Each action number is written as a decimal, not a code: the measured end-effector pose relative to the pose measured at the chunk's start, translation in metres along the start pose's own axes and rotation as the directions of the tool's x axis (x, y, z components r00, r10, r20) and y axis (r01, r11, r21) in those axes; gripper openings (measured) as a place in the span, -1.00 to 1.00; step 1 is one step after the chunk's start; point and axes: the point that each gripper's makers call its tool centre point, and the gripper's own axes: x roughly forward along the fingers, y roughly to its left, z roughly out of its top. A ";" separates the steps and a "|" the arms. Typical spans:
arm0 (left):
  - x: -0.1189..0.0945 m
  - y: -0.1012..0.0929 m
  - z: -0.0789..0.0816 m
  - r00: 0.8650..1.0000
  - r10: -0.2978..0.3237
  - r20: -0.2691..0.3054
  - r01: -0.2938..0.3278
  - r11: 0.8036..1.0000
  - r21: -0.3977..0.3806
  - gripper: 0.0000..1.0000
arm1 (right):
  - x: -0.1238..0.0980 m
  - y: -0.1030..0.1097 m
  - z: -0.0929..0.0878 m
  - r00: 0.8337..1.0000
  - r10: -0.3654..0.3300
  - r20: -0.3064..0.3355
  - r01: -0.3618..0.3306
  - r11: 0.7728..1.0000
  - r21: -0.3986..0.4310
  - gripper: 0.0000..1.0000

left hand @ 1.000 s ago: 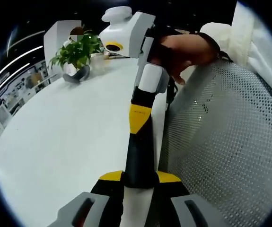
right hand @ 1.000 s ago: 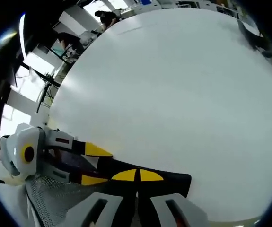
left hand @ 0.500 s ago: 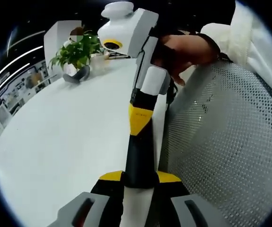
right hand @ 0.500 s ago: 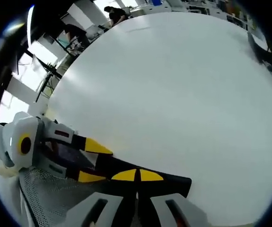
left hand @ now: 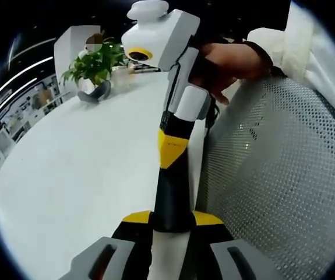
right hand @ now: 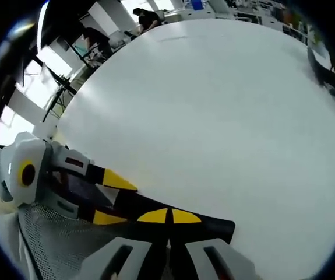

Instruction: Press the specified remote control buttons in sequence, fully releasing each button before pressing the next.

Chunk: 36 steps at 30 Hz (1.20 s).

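At the bottom centre of the left gripper view, the left gripper point(left hand: 171, 224) has its jaws clamped on the black-and-yellow finger of the right gripper point(left hand: 176, 119), which runs up the middle of the frame to the person's hand point(left hand: 228, 61) at upper right. A white mesh panel point(left hand: 278, 186) covers the right side, and the white table point(left hand: 80, 175) spreads left. At upper left, far back, a potted plant point(left hand: 94, 64) stands on the table. In the right gripper view, the right gripper point(right hand: 168, 224) at bottom centre has its jaws together, with the left gripper point(right hand: 106, 198) crossing from lower left. The white table point(right hand: 214, 116) stretches away to the top of the frame. I cannot make out a remote control.
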 end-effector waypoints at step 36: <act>-0.002 0.006 -0.001 0.999 0.031 -0.010 -0.032 0.999 -0.021 -0.51 | -0.001 0.007 -0.004 0.998 0.051 -0.023 -0.050 0.997 0.065 -1.00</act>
